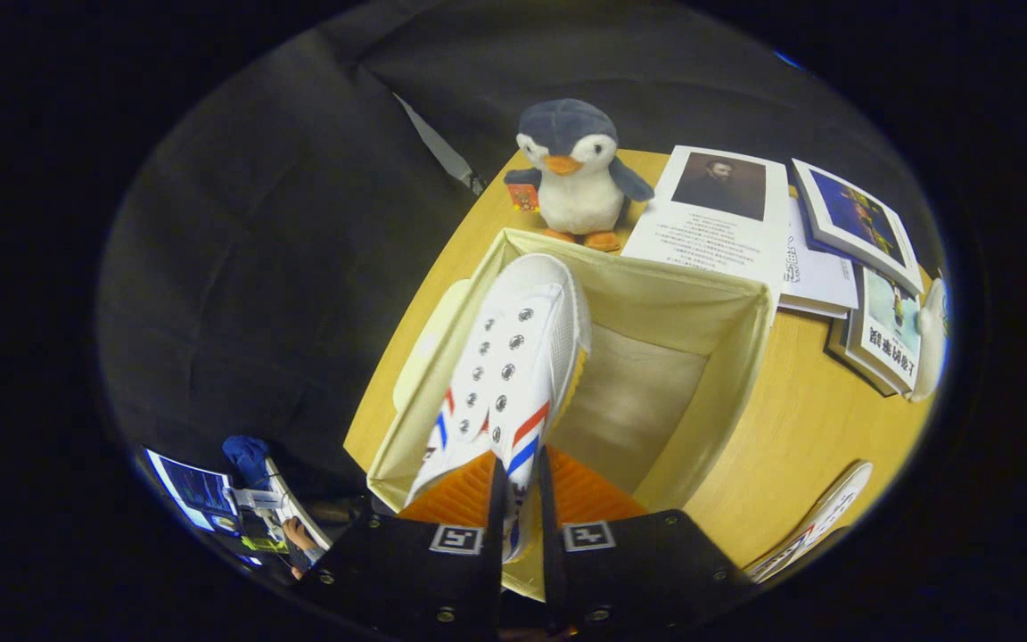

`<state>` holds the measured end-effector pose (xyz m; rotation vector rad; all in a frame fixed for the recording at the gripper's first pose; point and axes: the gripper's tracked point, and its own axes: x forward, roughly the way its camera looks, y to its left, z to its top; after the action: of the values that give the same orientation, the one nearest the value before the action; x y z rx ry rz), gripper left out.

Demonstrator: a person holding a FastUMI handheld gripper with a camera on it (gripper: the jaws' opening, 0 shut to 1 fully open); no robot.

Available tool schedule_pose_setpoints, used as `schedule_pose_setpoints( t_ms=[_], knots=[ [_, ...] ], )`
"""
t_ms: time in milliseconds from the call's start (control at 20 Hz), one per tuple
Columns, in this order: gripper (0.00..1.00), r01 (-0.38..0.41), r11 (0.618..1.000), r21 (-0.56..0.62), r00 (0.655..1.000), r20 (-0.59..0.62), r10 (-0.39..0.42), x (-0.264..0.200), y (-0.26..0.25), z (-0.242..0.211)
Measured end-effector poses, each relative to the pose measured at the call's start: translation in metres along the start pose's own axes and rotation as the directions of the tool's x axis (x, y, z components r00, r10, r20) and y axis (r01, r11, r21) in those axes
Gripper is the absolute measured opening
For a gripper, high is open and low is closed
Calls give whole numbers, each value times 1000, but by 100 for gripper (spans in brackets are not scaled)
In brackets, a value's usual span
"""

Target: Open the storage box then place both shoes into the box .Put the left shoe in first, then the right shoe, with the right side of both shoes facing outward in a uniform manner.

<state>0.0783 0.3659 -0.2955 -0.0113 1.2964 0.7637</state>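
Your gripper (513, 499) pinches the white shoe (513, 374) by its heel, toe over the open box's (727, 357) left wall.

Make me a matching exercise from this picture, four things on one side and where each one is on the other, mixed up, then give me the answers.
Things:
1. white shoe
2. plush penguin
3. storage box
4. books

Places:
A. beyond the box, on the table
B. right of the penguin, on the table
C. just ahead of the fingers, open
D. clamped between the fingers, over the box

Pairs: 1-D, 2-A, 3-C, 4-B
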Motion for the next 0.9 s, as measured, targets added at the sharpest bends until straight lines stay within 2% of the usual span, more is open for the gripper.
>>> schedule_pose_setpoints(
  t_ms=[50,150,200,300,550,900],
  knots=[
    [27,-25,1000,13,1000,12,25,-5,3,3],
    [74,3,1000,-12,998,55,-2,-5,-6,9],
    [98,17,999,-33,997,79,-15,-23,-11,17],
    [96,27,999,-45,994,103,-22,-39,-15,18],
    [96,10,1000,11,986,168,-12,-83,-36,15],
    [96,34,998,50,967,252,-46,-146,-89,-14]
  ],
)
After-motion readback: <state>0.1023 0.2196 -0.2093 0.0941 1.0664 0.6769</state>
